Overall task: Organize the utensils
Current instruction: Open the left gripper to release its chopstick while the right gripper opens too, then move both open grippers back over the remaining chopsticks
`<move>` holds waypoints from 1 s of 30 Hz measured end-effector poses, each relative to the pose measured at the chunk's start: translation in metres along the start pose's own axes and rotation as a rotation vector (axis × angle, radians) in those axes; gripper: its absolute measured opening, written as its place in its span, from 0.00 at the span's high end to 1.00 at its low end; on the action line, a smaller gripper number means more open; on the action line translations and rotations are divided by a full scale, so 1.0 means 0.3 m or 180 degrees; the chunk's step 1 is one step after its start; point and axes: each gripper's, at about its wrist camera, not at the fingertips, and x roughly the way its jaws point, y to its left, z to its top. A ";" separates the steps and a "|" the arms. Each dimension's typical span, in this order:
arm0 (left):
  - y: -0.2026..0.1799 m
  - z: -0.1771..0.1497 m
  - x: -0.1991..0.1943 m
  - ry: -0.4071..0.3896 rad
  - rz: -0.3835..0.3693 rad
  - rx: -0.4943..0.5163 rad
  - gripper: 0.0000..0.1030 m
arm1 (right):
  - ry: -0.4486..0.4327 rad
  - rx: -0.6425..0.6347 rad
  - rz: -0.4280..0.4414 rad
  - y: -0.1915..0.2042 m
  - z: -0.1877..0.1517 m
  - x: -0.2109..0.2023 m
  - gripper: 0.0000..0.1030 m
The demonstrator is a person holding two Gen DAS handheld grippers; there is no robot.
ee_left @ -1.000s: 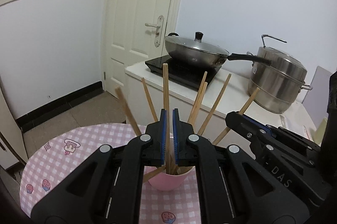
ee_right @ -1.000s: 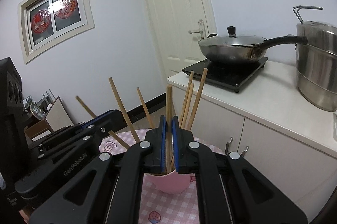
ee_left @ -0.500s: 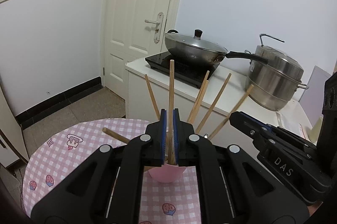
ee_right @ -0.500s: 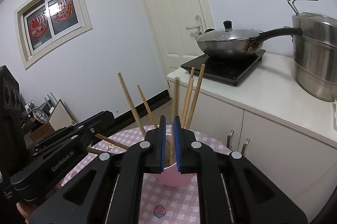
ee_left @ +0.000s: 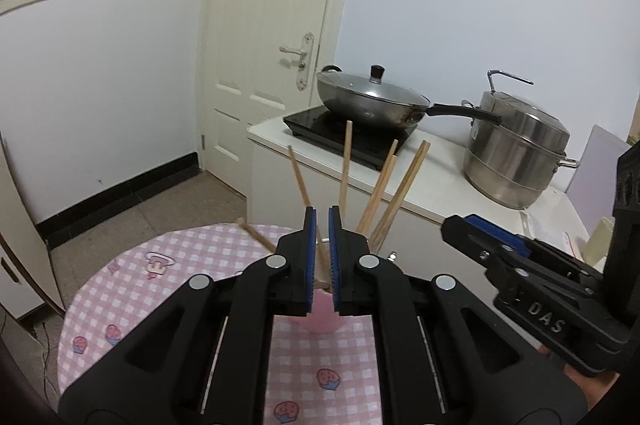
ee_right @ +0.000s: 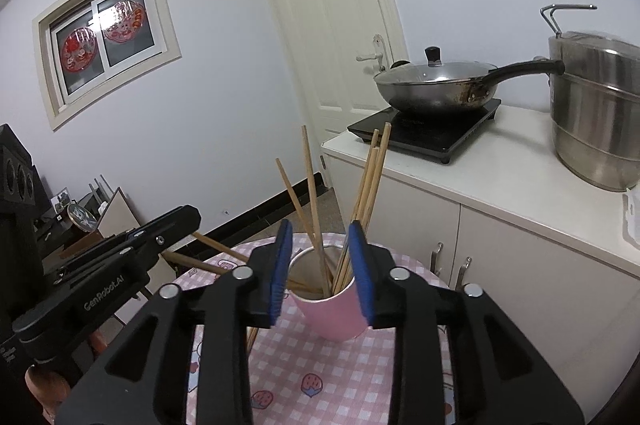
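My right gripper (ee_right: 320, 265) has just been opening, empty; my left gripper (ee_left: 322, 257) is closed, seemingly holding nothing. The chopsticks (ee_right: 366, 181) in the pink cup (ee_right: 334, 313) are light, stiff and slippery. I'd pinch one mid-shaft.

Even, soft indoor light, sharp focus, strong fisheye bending with dark corners.

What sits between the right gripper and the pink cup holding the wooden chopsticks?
Nothing visible. The right gripper, whose jaws have just been opening with nothing pressed between them, looks straight at the pink cup; only the wooden chopsticks standing in it rise in the gap.
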 end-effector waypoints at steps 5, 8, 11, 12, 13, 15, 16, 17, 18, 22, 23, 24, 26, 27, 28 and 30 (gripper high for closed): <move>0.017 -0.022 -0.071 -0.0079 0.0101 0.0083 0.91 | -0.0068 -0.0097 -0.0017 0.031 -0.022 -0.059 0.61; 0.037 -0.045 -0.125 -0.0229 0.0180 0.0062 0.35 | -0.0095 -0.0145 -0.0023 0.050 -0.044 -0.093 0.59; 0.048 -0.069 -0.180 -0.0338 0.0263 0.0132 0.35 | -0.0104 -0.0189 -0.0014 0.072 -0.063 -0.117 0.56; 0.053 -0.077 -0.195 -0.0350 0.0280 0.0139 0.35 | -0.0110 -0.0202 -0.0009 0.080 -0.069 -0.124 0.56; 0.057 -0.085 -0.213 -0.0380 0.0313 0.0157 0.35 | -0.0114 -0.0216 -0.0005 0.088 -0.071 -0.130 0.56; 0.062 -0.096 -0.242 -0.0422 0.0354 0.0192 0.35 | -0.0132 -0.0263 -0.0003 0.110 -0.084 -0.148 0.54; 0.064 -0.100 -0.251 -0.0435 0.0369 0.0201 0.35 | -0.0142 -0.0294 -0.0005 0.123 -0.089 -0.155 0.54; 0.068 -0.107 -0.265 -0.0454 0.0388 0.0212 0.35 | -0.0156 -0.0328 -0.0007 0.136 -0.096 -0.163 0.54; 0.074 -0.114 -0.278 -0.0465 0.0405 0.0220 0.34 | -0.0168 -0.0356 -0.0011 0.149 -0.101 -0.170 0.53; 0.098 -0.141 -0.327 -0.0530 0.0457 0.0233 0.29 | -0.0225 -0.0486 -0.0038 0.193 -0.128 -0.191 0.52; 0.107 -0.151 -0.342 -0.0553 0.0485 0.0250 0.28 | -0.0232 -0.0508 -0.0043 0.199 -0.132 -0.192 0.51; 0.115 -0.158 -0.351 -0.0568 0.0498 0.0260 0.27 | -0.0239 -0.0546 -0.0050 0.211 -0.140 -0.193 0.50; 0.134 -0.174 -0.368 -0.0589 0.0529 0.0276 0.25 | -0.0246 -0.0629 -0.0074 0.236 -0.159 -0.188 0.49; 0.142 -0.182 -0.375 -0.0592 0.0541 0.0284 0.24 | -0.0247 -0.0659 -0.0086 0.242 -0.167 -0.185 0.49; 0.153 -0.193 -0.381 -0.0592 0.0556 0.0286 0.24 | -0.0234 -0.0692 -0.0100 0.251 -0.177 -0.177 0.49; 0.176 -0.213 -0.387 -0.0581 0.0567 0.0289 0.23 | -0.0172 -0.0702 -0.0077 0.263 -0.199 -0.157 0.49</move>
